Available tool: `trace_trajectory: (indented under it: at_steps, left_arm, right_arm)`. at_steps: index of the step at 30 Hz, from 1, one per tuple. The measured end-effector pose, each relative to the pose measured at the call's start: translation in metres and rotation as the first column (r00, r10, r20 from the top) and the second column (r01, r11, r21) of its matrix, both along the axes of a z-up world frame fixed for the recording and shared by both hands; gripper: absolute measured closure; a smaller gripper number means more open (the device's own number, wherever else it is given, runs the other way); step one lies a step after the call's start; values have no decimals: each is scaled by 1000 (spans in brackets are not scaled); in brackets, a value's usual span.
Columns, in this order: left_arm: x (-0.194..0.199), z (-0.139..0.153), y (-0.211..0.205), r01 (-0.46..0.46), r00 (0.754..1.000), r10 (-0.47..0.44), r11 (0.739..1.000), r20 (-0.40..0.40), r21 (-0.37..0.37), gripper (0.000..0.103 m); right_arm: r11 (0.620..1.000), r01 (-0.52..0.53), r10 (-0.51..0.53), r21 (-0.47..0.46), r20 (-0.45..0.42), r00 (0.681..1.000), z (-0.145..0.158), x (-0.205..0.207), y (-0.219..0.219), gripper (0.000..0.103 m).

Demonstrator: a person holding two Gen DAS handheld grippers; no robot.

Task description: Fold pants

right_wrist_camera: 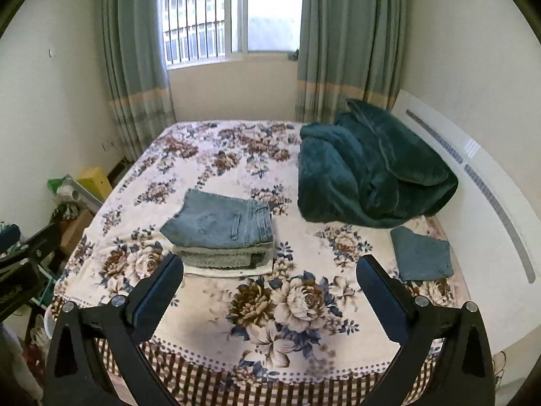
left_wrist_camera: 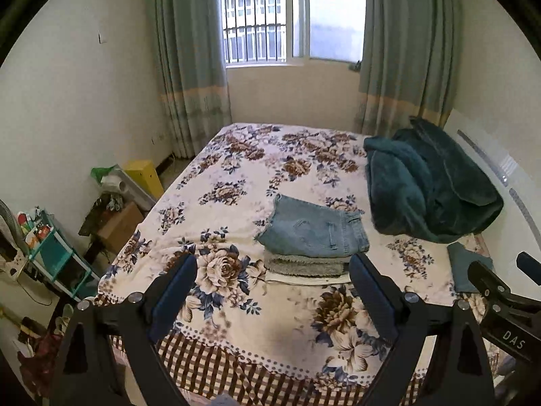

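the folded blue denim pants (left_wrist_camera: 314, 228) are lying atop a small stack of folded clothes (left_wrist_camera: 306, 265) mid-bed, well in from the floral bedspread's (right_wrist_camera: 209, 155) edges. the left claw (left_wrist_camera: 272, 291) and right claw (right_wrist_camera: 270, 291) are hovering wide apart, gripping nothing, over the near bed edge.

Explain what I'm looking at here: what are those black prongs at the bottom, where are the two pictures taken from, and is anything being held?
No robot: a person holds a two-fingered gripper in each hand, each carrying a wide-angle camera looking along its fingers. One picture is from the left gripper, the other from the right gripper. Both are open and hold nothing. On the flowered bed sits a stack of folded clothes with folded jeans on top, a crumpled dark green blanket and a small folded blue cloth nearer the right edge.
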State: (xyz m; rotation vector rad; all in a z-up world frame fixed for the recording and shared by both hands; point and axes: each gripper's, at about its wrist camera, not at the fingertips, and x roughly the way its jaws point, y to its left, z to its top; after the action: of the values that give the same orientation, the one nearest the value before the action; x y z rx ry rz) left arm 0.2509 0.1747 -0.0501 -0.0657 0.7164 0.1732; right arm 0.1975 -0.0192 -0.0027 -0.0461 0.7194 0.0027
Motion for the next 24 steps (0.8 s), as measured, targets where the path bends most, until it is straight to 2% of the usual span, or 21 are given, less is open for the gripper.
trace_trajectory:
  at_steps: [4, 10, 17, 19, 24]
  left_arm:
    - [-15, 15, -2, 17, 1000, -17, 1000, 23, 0, 11]
    - [-32, 28, -6, 38, 998, -38, 999, 55, 14, 11]
    - [-41, 29, -3, 46, 998, -46, 999, 51, 2, 11]
    - [-43, 29, -1, 45, 998, -45, 999, 44, 1, 1]
    - [-48, 29, 1, 27, 999, -28, 1000, 39, 12, 0]
  right_arm:
    - [1000, 12, -13, 6, 25, 1000, 27, -30, -5, 0]
    - [1000, 15, -15, 18, 43, 999, 52, -50, -6, 0]
    - [1000, 20, -20, 6, 48, 999, 58, -56, -4, 0]
    - [1000, 20, -20, 8, 40, 999, 58, -57, -4, 0]
    - [1000, 18, -18, 12, 27, 999, 53, -50, -1, 0]
